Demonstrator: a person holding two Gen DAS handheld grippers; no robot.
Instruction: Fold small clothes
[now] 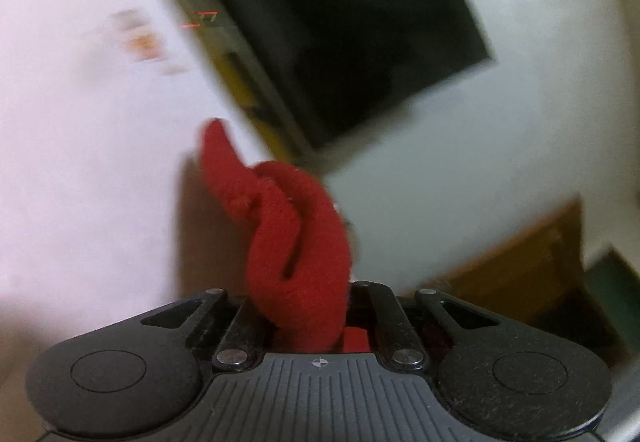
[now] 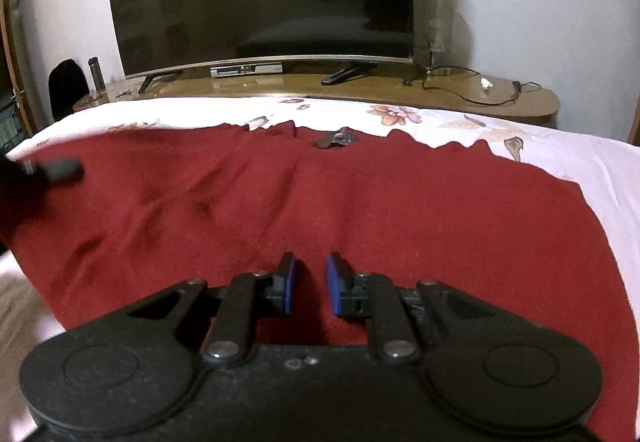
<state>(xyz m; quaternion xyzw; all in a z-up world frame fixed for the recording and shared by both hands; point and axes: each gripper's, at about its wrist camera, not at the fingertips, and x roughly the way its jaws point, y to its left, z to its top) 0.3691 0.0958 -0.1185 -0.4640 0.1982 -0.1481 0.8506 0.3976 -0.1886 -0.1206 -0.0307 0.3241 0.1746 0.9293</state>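
A dark red knit garment [image 2: 360, 201] lies spread over a bed, its far edge wavy, with a small dark tag or clasp [image 2: 336, 139] at the middle of that edge. My right gripper [image 2: 310, 284] hovers low over the garment's near part. Its blue pads [image 2: 288, 282] stand a little apart with nothing pinched between them. In the tilted, blurred left wrist view, my left gripper [image 1: 308, 306] is shut on a bunched fold of the red garment [image 1: 296, 242], which rises twisted from the jaws and hides the fingertips. A dark blurred part of that gripper [image 2: 60, 167] shows at the garment's left edge.
The bed carries a white flowered sheet [image 2: 560, 153]. Behind it, a wooden dresser [image 2: 440, 89] holds a large dark TV [image 2: 260, 1], a set-top box [image 2: 246, 70], a cable [image 2: 480, 95] and a glass lamp [image 2: 434, 29]. A dark chair [image 2: 66, 85] and a bottle [image 2: 96, 71] stand far left.
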